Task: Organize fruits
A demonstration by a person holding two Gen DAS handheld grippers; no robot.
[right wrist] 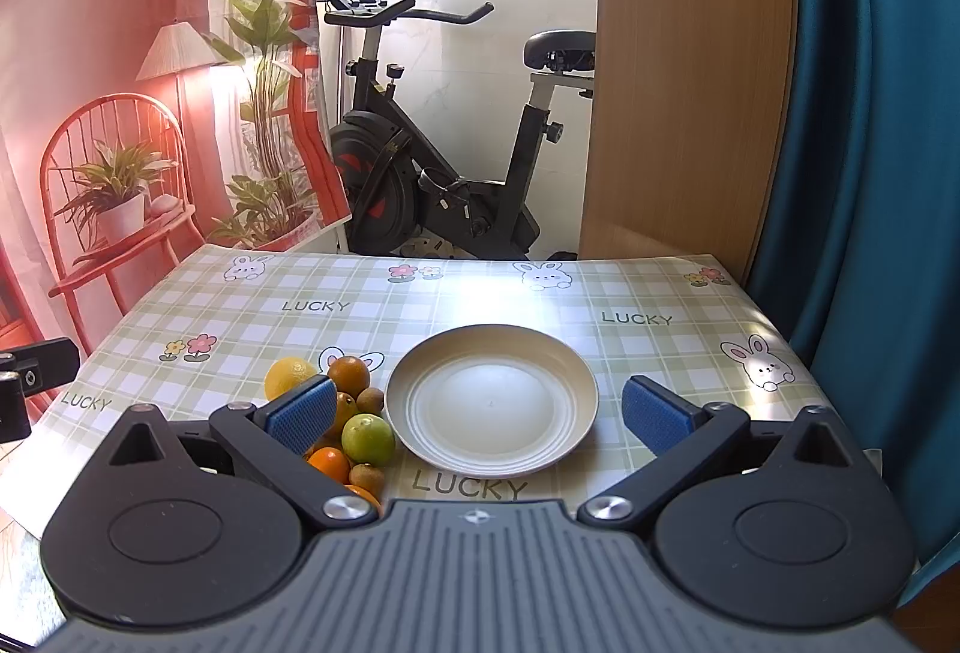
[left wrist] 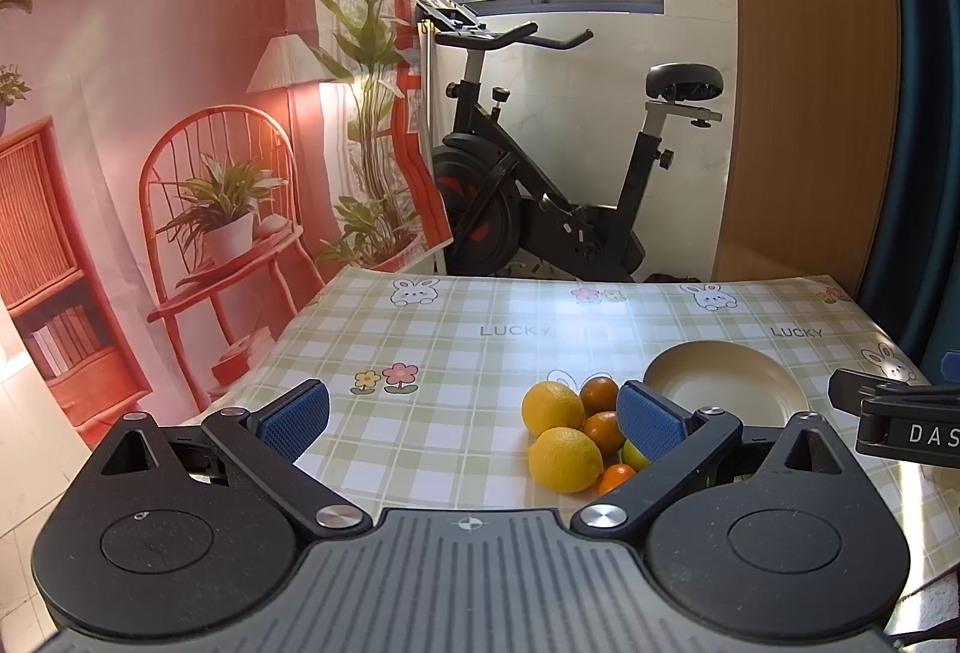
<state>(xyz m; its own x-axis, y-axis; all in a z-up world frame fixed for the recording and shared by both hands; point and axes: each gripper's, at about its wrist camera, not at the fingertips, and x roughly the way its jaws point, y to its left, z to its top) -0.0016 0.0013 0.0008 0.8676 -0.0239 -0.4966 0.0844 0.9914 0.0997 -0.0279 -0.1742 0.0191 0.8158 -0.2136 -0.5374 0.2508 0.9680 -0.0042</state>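
Note:
A cluster of fruit lies on the checked tablecloth: two lemons point(left wrist: 564, 458), several oranges point(left wrist: 600, 394), a green fruit point(right wrist: 368, 437) and small brown kiwis point(right wrist: 367, 478). Just right of the cluster sits an empty cream plate point(right wrist: 491, 400), also showing as the plate point(left wrist: 726, 383) in the left wrist view. My left gripper point(left wrist: 472, 419) hovers open above the table, its right finger overlapping the fruit pile. The right gripper point(right wrist: 480, 416) is open too, its blue pads spread either side of the plate, with nothing held. Some fruit hides behind the fingers.
The table point(right wrist: 420, 305) ends at the far side, where an exercise bike point(right wrist: 444, 155) stands under a window. A printed red backdrop point(left wrist: 150, 143) hangs left, a wooden panel point(right wrist: 690, 83) and teal curtain point(right wrist: 870, 173) right. The other gripper's body point(left wrist: 900, 419) shows at the right edge.

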